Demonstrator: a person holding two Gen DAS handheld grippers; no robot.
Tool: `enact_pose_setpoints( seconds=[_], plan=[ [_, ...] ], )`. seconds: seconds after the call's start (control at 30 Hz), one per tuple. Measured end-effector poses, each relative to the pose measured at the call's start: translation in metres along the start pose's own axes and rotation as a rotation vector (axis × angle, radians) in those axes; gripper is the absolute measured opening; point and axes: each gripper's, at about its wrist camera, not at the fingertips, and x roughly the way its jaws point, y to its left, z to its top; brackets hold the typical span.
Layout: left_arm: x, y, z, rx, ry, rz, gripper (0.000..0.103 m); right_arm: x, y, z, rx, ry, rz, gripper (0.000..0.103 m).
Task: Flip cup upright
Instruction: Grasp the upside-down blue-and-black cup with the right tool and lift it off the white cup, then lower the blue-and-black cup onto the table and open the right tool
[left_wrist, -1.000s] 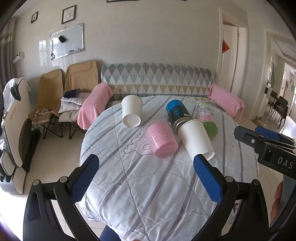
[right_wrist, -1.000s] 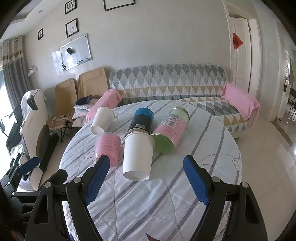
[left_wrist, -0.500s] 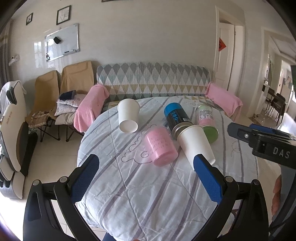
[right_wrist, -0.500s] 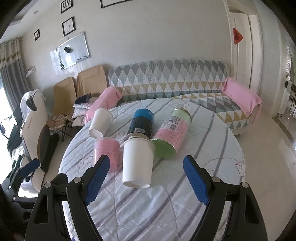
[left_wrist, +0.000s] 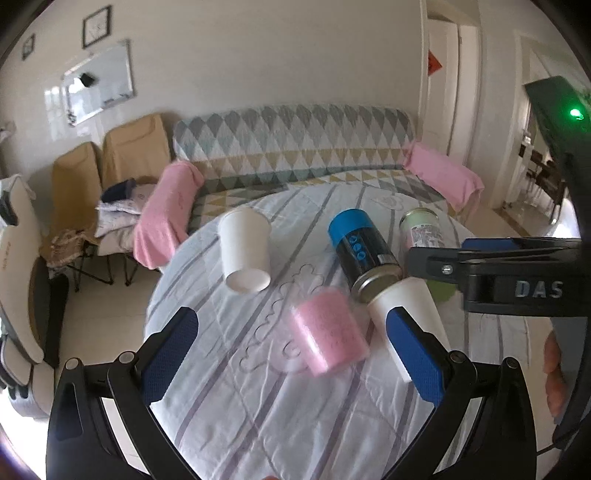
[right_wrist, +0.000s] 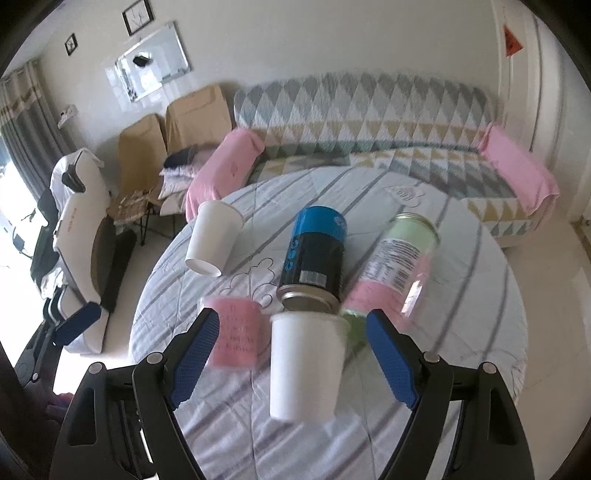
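Two white paper cups and a pink cup lie on their sides on a round table with a striped quilt (left_wrist: 258, 387). The near white cup (right_wrist: 304, 365) lies between the open fingers of my right gripper (right_wrist: 295, 362), base toward me. It also shows in the left wrist view (left_wrist: 404, 306). The far white cup (left_wrist: 245, 254) (right_wrist: 214, 238) lies at the table's far left. The pink cup (left_wrist: 328, 332) (right_wrist: 236, 336) lies ahead of my open, empty left gripper (left_wrist: 291, 362). The right gripper's body (left_wrist: 517, 273) shows at the right of the left wrist view.
A blue and black can (right_wrist: 316, 258) and a green-lidded jar (right_wrist: 399, 266) lie on their sides behind the near white cup. A patterned sofa (right_wrist: 369, 110) with pink towels stands behind the table. Folding chairs (left_wrist: 110, 173) stand at the left.
Both grippers have moved forward toward the cups. The right gripper has come in around the near white cup. The cups have not moved.
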Motion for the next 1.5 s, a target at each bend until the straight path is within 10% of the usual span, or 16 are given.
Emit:
enact_pose_setpoints(
  seconds=[0.93,1.07,1.5],
  plan=[
    [0.087,0.011,0.052,0.083,0.137,-0.014,0.103,0.152,-0.028,0.086,0.107,0.412,-0.037,0.082],
    [0.088,0.02,0.052,0.063,0.132,-0.014,0.103,0.16,-0.022,0.09,0.077,0.422,-0.067,0.069],
    [0.092,0.038,0.049,0.044,0.136,0.005,0.103,0.181,-0.025,0.114,0.265,0.344,0.011,0.068]
  ],
)
